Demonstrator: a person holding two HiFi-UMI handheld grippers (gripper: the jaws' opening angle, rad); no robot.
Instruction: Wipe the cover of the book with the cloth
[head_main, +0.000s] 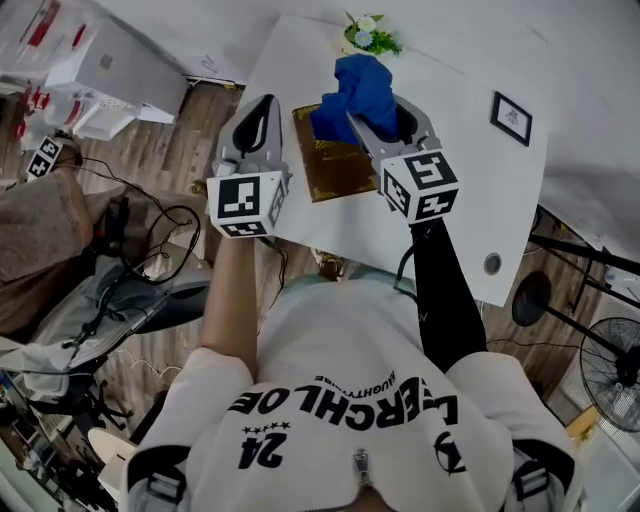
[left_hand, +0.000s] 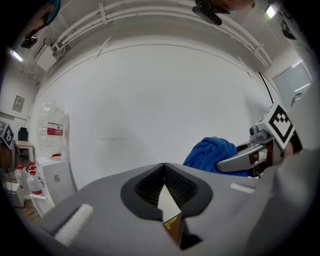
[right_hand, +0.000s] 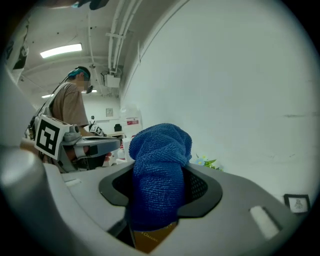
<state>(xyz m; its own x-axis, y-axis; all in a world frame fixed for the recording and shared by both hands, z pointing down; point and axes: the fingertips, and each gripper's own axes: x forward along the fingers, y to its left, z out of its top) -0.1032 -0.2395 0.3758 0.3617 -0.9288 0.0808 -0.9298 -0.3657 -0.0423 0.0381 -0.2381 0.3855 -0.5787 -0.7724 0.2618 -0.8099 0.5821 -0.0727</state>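
A brown book (head_main: 332, 168) with gold print lies on the white table (head_main: 470, 200). Over its far right part hangs a bunched blue cloth (head_main: 358, 88), and my right gripper (head_main: 378, 110) is shut on it. In the right gripper view the cloth (right_hand: 159, 150) fills the jaws, with a corner of the book (right_hand: 150, 241) below. My left gripper (head_main: 262, 105) is shut and holds nothing; it sits just left of the book, near the table's left edge. A sliver of the book (left_hand: 172, 226) shows under its closed tips (left_hand: 164, 166). The cloth (left_hand: 212, 152) also appears in that view.
A small framed picture (head_main: 511, 117) and a little flower plant (head_main: 368, 35) stand at the table's far side. A round grommet (head_main: 492, 264) sits near the front right corner. Boxes (head_main: 110, 65), cables and another person (right_hand: 70, 107) are to the left; a fan (head_main: 610, 372) is right.
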